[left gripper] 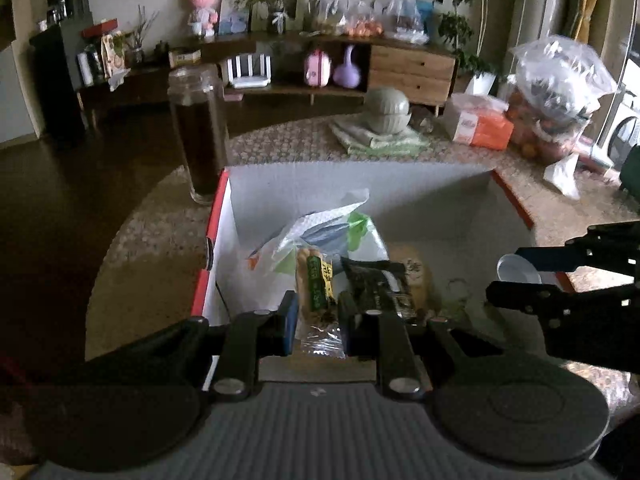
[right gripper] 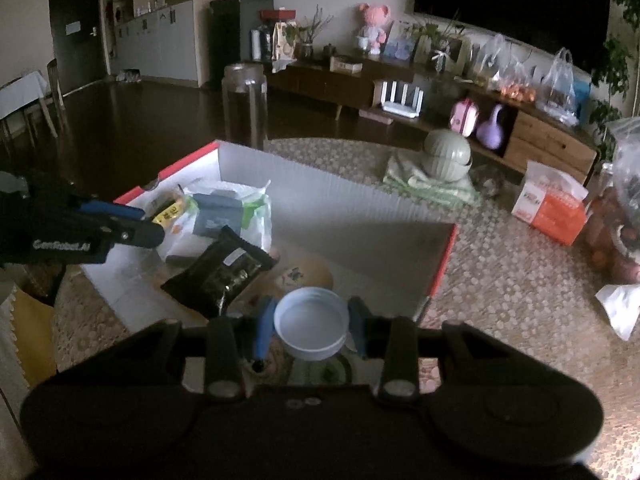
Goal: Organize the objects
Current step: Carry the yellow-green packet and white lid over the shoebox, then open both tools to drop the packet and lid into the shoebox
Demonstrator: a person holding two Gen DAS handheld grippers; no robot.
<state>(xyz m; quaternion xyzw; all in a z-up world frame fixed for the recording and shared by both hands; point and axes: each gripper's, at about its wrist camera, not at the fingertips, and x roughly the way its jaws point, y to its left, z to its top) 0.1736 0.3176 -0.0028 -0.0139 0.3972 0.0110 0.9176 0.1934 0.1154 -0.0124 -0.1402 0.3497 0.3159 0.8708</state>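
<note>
My left hand-held gripper [left gripper: 318, 316] is clamped on a snack packet [left gripper: 316, 280] over the white box [left gripper: 360, 184]; my right hand-held gripper [right gripper: 310, 326] grips a white lid [right gripper: 310, 330] above the box's near edge.

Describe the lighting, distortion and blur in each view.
Left wrist view: dim, the floor at left nearly black; the white box wall is the brightest surface; fisheye bends the sideboard; the plastic bag looks smeared. Right wrist view: equally dark, corners vignetted; the white lid in the right tongs stays sharp.
</note>
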